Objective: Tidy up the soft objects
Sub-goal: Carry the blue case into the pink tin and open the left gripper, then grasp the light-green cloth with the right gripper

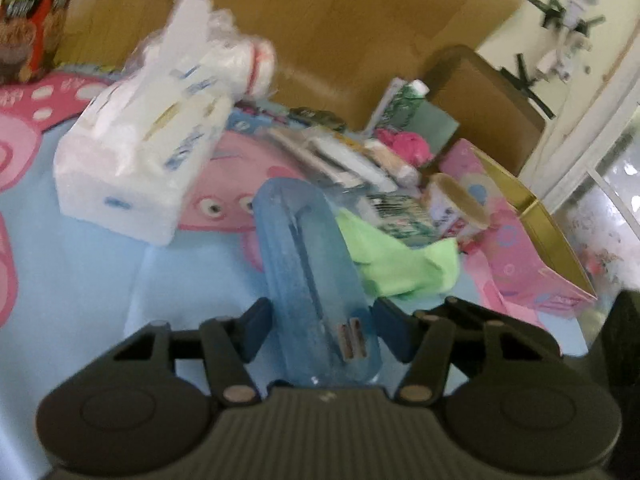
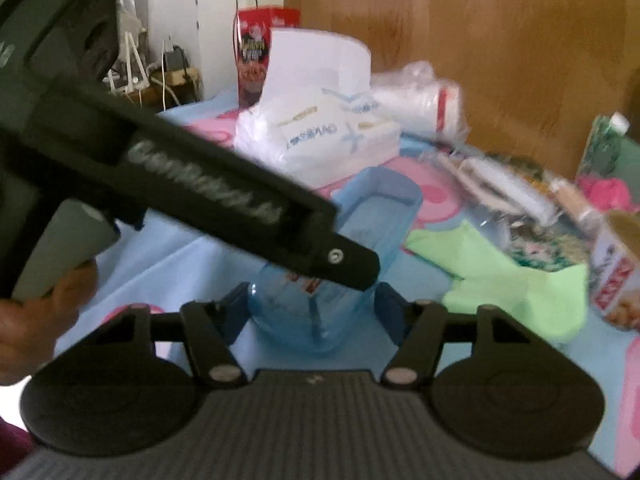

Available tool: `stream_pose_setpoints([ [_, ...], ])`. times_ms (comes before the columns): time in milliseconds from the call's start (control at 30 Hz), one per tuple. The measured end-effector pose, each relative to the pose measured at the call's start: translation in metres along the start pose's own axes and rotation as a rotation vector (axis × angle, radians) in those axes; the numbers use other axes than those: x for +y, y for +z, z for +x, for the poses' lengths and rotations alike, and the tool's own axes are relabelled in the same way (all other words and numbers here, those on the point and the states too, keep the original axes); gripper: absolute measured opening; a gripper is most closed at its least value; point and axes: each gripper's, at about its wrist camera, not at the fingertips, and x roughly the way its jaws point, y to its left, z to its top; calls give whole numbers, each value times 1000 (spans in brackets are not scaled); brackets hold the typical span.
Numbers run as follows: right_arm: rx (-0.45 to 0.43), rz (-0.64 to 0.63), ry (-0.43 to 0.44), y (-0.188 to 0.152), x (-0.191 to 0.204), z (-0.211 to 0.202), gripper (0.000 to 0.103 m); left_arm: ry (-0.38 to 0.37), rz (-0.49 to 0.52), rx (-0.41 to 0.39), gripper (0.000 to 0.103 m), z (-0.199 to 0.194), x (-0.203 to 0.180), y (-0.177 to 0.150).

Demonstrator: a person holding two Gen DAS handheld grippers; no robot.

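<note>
A translucent blue plastic box (image 1: 308,272) stands between the fingers of my left gripper (image 1: 324,330), which is shut on its near end. In the right wrist view the same blue box (image 2: 340,256) sits between the fingers of my right gripper (image 2: 312,312), which looks shut on its near end; the left gripper's body (image 2: 224,200) crosses over it. A green cloth (image 1: 400,264) lies right of the box, also in the right wrist view (image 2: 504,280). A white tissue pack (image 1: 144,148) lies to the left, also in the right wrist view (image 2: 320,140).
Clutter lies on the pink and blue cartoon mat (image 1: 80,264): a paper cup (image 1: 456,204), a pink gift bag (image 1: 532,240), wrapped packets (image 1: 348,160), a clear bag of white pads (image 2: 420,100), a red snack box (image 2: 256,56). A wooden board (image 1: 340,20) stands behind.
</note>
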Motion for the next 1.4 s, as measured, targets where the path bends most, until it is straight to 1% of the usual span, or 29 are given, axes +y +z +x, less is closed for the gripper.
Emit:
stream_pose_setpoints([
  [67,-56,-11,-38,-7,-1,-18,69,-6,57,-20,57,-3,-21,-1],
  [133,-113,-10,-89,-12,-10,-38,69,-29,116,-46,57,-2,-46,2],
  [233,-177,1,-187,-17,-32,-67,69,-88,192,-58,57,11,-90,13],
  [333,-211,17,-303,-24,-65,-95,69,-167,258,-56,57,38,-139,25],
  [467,-225,90,-431,-31,-124,-131,69,-272,313,-41,58,84,-202,37],
  [500,-224,108,-452,-33,-137,-136,69,-298,320,-34,58,97,-217,41],
  [567,-218,151,-491,-37,-165,-147,69,-326,320,-17,58,121,-240,45],
  [633,-202,185,-516,-42,-190,-151,69,-338,312,7,58,145,-261,48],
  [700,-178,219,-533,-45,-209,-147,69,-336,308,26,58,164,-275,47],
  [800,-158,262,-540,-50,-228,-144,69,-294,301,37,61,183,-283,45],
  [867,-157,281,-542,-50,-232,-141,73,-281,296,28,62,178,-281,45],
  [933,-187,287,-542,-52,-225,-151,73,-303,285,1,65,159,-270,48],
  [1000,-226,294,-555,-52,-216,-159,73,-319,271,-41,67,129,-248,49],
  [1033,-261,302,-549,-52,-207,-164,73,-329,259,-59,67,111,-232,49],
  [1100,-315,315,-484,-55,-186,-172,71,-333,242,-98,67,75,-195,45],
  [1133,-329,307,-430,-56,-170,-171,65,-306,239,-124,67,55,-173,42],
  [1167,-328,295,-390,-56,-158,-167,60,-262,241,-145,67,41,-155,38],
  [1233,-291,276,-288,-54,-131,-145,55,-142,216,-165,67,18,-113,29],
  [1300,-250,272,-203,-48,-118,-121,55,-51,134,-130,67,6,-72,18],
  [1400,-177,276,-154,-34,-107,-81,56,-7,1,-86,67,-1,-24,7],
])
